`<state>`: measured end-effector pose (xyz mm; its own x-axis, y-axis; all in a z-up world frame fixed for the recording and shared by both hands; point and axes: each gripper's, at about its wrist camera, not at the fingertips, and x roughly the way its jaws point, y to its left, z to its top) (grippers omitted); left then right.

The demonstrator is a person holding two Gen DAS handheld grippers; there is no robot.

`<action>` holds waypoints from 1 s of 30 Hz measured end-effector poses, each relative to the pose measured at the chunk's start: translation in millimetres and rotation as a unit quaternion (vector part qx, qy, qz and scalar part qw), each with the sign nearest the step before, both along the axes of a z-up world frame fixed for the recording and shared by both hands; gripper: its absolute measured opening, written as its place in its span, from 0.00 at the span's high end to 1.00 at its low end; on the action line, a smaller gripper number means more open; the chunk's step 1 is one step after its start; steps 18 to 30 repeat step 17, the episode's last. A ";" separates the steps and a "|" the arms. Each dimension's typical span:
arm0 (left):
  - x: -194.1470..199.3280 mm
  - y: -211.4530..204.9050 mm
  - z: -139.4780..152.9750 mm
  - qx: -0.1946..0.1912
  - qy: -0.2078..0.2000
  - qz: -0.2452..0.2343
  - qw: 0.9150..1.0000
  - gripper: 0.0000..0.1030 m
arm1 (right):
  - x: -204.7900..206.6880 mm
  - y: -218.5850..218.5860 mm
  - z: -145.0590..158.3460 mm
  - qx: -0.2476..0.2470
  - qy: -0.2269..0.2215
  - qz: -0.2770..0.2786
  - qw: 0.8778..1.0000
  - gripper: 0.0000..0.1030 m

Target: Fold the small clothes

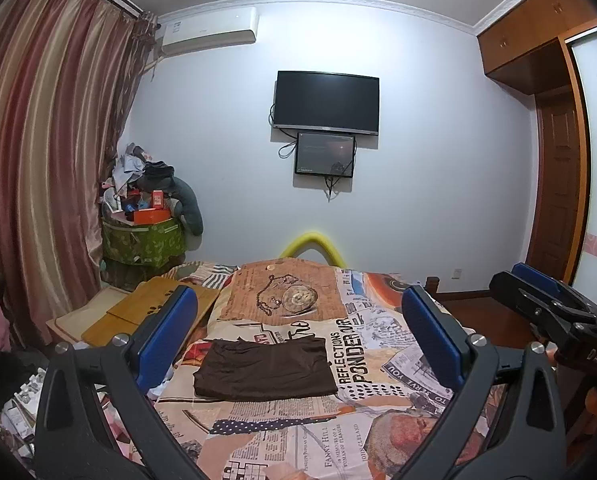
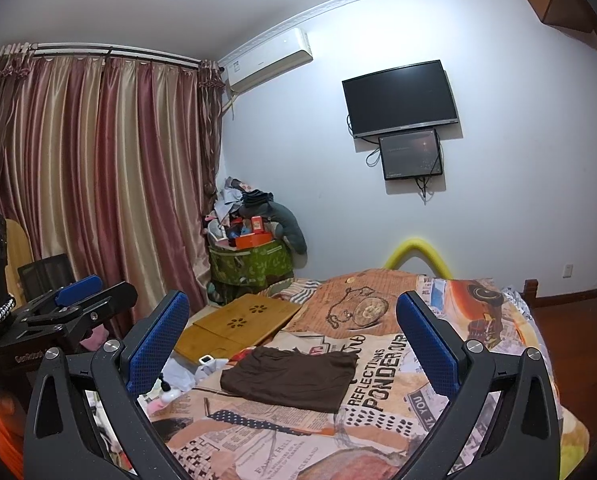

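the brown cloth (image 1: pixel 264 372) is lying folded flat on the printed bedspread (image 1: pixel 338 432), nothing resting on it. the left gripper (image 1: pixel 298 336) and right gripper (image 2: pixel 294 340) are hovering above it, fingers spread, grasping nothing. a bamboo tray (image 2: pixel 238 326) is sitting just beside the bed, a green bin (image 2: pixel 254 266) standing further back.

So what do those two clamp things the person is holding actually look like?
Both look alike. The left gripper and right gripper each have two black plastic arms with triangular cut-outs and silver screws. Their fingers carry blue pads with a fine dotted texture. White lettering marks each body, too small to read fully. No cables or sleeves show.
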<state>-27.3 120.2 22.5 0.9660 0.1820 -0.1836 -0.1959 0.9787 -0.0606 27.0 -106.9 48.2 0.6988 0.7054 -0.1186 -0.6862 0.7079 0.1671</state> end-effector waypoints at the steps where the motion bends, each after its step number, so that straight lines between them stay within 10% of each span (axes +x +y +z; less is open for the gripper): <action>1: 0.2 -0.4 0.0 0.001 0.001 -0.002 1.000 0.00 | 0.0 0.3 -0.2 0.000 0.000 -0.001 1.000 0.00; 30: 1.4 0.7 -3.2 -0.004 0.010 -0.015 1.000 0.00 | -1.8 2.7 1.0 -0.001 0.003 -0.001 1.000 0.00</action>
